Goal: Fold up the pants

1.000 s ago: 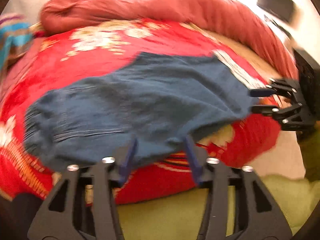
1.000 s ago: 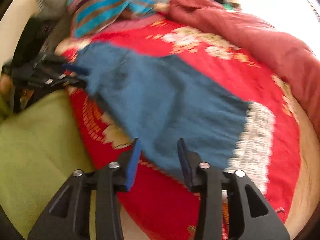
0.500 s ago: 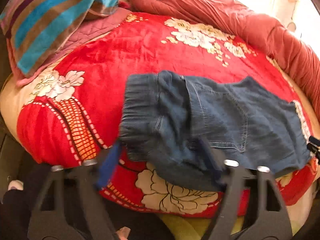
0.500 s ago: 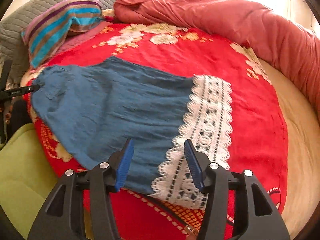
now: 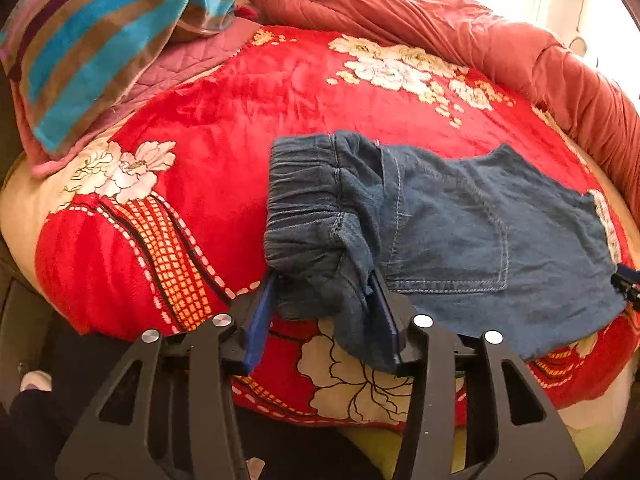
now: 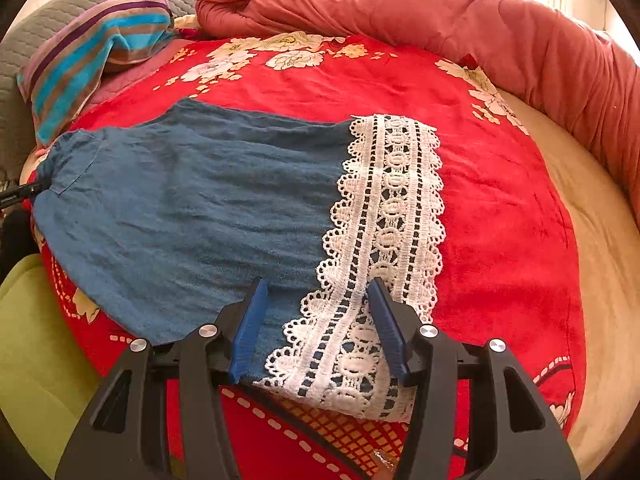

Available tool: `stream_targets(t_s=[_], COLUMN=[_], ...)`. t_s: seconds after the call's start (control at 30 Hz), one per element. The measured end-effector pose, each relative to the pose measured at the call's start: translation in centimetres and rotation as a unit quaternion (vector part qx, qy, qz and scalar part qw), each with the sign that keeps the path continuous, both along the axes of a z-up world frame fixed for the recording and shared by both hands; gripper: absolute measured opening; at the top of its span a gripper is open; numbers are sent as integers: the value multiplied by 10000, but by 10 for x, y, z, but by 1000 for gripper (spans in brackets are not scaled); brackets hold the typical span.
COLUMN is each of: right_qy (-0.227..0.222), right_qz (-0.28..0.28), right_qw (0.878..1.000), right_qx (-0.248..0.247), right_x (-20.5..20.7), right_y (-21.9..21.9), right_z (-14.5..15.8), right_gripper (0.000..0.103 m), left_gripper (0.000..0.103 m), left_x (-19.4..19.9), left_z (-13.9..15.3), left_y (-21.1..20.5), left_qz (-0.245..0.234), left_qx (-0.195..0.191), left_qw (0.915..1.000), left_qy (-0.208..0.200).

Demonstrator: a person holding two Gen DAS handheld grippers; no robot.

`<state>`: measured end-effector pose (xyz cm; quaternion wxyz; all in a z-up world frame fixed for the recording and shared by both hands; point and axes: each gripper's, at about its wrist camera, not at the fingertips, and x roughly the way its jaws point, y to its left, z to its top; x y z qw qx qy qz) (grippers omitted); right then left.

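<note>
Left wrist view: the blue denim pants (image 5: 440, 220) lie across a red plush blanket with white flower print (image 5: 248, 92), which covers a bed. The gathered elastic waistband (image 5: 308, 204) is nearest the left gripper (image 5: 324, 308). Its jaws are closing, and a bunched fold of the waistband corner sits between the blue pads; the right-hand pad (image 5: 384, 320) lies against the cloth, while the left-hand pad touches only the fold's edge, so a firm clamp cannot be confirmed. A stitched back pocket (image 5: 452, 240) faces up. At the far right edge of this view the tip of the other gripper meets the hem.

Right wrist view: the same pants spread flat, with the white lace trim on the leg hem (image 6: 384, 240) nearest the right gripper (image 6: 316, 328). Its jaws stand apart, straddling the lace and the denim edge, with neither pad pressing the fabric.

Surroundings: a striped towel in turquoise, brown and purple (image 5: 100, 40) is heaped at the upper left, on a pink quilted cover (image 5: 180, 68). A rolled rust-red quilt (image 6: 440, 12) runs along the far side of the bed. A yellow-green cloth (image 6: 36, 352) lies at the near left edge. No containers appear in either view.
</note>
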<state>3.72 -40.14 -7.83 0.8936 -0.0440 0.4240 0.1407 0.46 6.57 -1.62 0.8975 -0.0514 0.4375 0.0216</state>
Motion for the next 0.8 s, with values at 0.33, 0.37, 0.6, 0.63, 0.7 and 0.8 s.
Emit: stream_targets(t_s=[0.33,0.37,0.6,0.63,0.7,0.8], right_qy=[-352,-392,-172,-80,58,270], right_qz=[-237,-287,-520,-550,-617,-667], right_qw=[9959,9953,9940,9930,9894,9856], right_qx=[797,836,942,1042,1312,1530], right_x=[6,11,78,89,104,123], right_y=[-30,-34,-56,-60,-69,-74], right_z=[38,42,49,46,42,33], right_gripper=[51,51,51,51,51,51], left_gripper=[62,63,67,68,68,69], left_x=[-11,-7,44,49,68,95], left_z=[61,66,68,67,63,52], left_y=[-20,-26,-76,-83,-103,-126], left_qz=[-188,-290,-1066,-1138,-1426,-1681], left_qx=[147,148,-255,-239,-270,-254], left_qw=[9971,9966,9929,9923,9889,9854], left_qy=[-725,-754,-461,-425,-303,-114])
